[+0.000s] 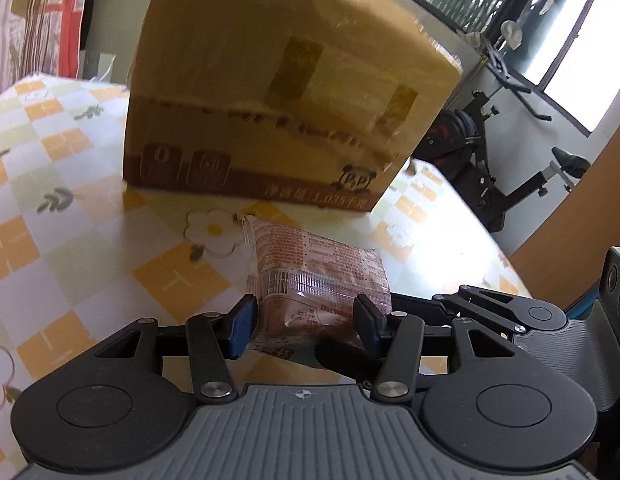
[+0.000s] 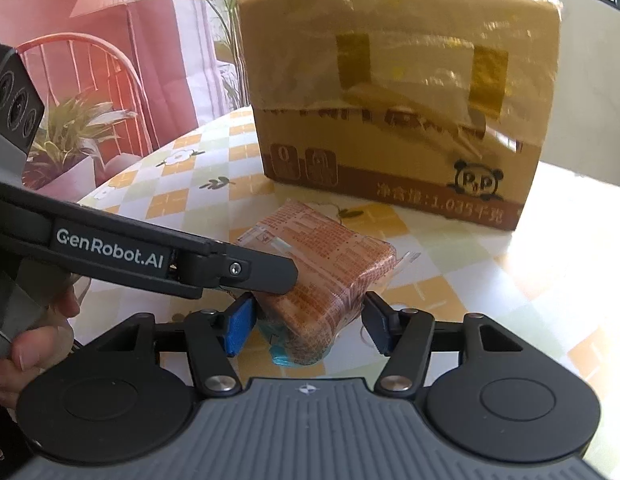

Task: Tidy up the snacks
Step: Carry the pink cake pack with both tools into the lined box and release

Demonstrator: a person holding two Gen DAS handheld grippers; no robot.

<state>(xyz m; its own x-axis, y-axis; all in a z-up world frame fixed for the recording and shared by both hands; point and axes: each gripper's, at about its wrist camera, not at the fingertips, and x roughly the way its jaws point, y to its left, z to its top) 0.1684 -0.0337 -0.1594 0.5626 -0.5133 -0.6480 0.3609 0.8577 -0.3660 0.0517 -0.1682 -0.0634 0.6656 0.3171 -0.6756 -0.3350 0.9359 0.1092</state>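
A snack packet in clear wrap with red print lies on the checked tablecloth, in front of a tall cardboard box. My left gripper is shut on the packet's near end. The packet also shows in the right wrist view, with the box behind it. My right gripper stands around the packet's other end, its pads touching or nearly touching the wrap. The left gripper's finger reaches in from the left onto the packet.
The round table's edge curves close on the right, with an exercise bike and windows beyond. A pink wall hanging with a chair and plants stands behind the table on the left.
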